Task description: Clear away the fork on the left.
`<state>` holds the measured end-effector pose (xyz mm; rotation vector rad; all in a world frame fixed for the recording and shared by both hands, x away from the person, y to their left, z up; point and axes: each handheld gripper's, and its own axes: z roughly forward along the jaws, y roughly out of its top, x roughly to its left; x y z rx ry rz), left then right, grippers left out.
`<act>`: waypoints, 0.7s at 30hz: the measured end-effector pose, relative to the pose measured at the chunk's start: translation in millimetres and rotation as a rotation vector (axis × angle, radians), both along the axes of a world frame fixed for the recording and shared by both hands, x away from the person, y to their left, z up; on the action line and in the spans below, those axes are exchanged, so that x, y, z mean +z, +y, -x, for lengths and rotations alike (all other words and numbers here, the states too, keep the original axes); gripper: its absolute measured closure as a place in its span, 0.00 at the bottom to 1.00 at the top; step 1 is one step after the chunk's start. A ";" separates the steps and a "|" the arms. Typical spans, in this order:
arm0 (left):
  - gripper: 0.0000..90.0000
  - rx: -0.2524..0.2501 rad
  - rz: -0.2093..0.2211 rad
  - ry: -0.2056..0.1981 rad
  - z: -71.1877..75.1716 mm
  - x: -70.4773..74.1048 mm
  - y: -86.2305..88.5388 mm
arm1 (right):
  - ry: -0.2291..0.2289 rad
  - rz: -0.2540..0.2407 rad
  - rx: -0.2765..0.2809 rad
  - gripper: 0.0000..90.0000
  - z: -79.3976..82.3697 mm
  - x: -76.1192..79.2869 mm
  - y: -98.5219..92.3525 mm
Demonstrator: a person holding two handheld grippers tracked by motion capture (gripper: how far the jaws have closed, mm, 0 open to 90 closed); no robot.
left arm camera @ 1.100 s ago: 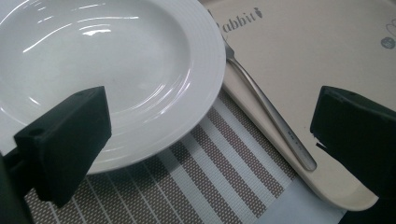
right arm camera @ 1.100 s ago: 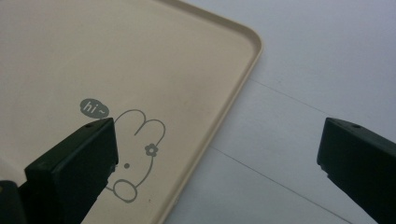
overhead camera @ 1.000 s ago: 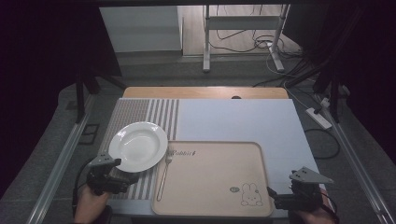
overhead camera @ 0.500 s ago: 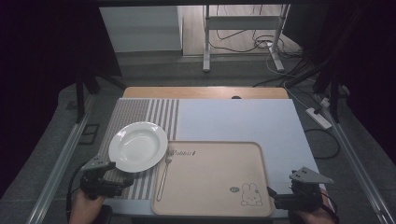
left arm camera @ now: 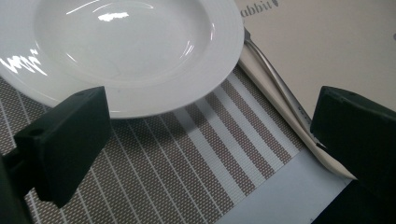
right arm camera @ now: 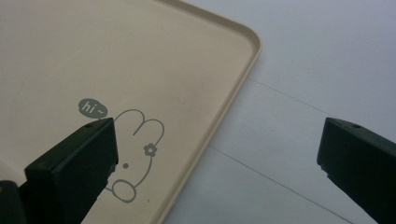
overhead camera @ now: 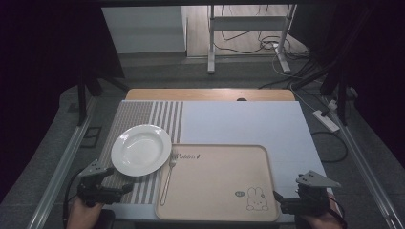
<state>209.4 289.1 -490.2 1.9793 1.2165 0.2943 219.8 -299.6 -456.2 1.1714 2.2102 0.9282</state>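
A white deep plate [overhead camera: 141, 149] [left arm camera: 126, 51] rests on a striped placemat [overhead camera: 138, 119] [left arm camera: 177, 163] at the left. To its right lies a beige tray [overhead camera: 224, 176] [right arm camera: 93, 60] with a rabbit drawing [overhead camera: 257, 199]. A metal fork [overhead camera: 168, 177] [left arm camera: 275, 84] lies along the tray's left rim. My left gripper [overhead camera: 119, 191] [left arm camera: 210, 140] is open just short of the plate's near rim, low over the placemat. At the tray's near right corner my right gripper [overhead camera: 277, 200] [right arm camera: 217, 163] is open, its jaws straddling the tray's right rim.
The table [overhead camera: 248, 124] has a pale blue-white top with a wooden strip at the far edge. Metal rails run along both sides. A stand [overhead camera: 248, 33], cables and a power strip [overhead camera: 326, 120] are on the floor beyond.
My left gripper has drifted slightly toward the near left corner of the placemat. The right gripper, plate, fork and tray have stayed put.
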 end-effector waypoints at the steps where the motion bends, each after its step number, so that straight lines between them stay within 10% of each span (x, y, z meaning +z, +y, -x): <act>1: 0.00 0.004 0.000 0.002 1.2 -0.1 1.5 | 0.001 0.000 0.000 0.00 -0.1 0.0 0.0; 21: 0.00 -0.002 -0.040 0.024 6.4 -0.8 4.2 | 0.005 0.011 0.002 0.00 -0.4 -0.2 1.2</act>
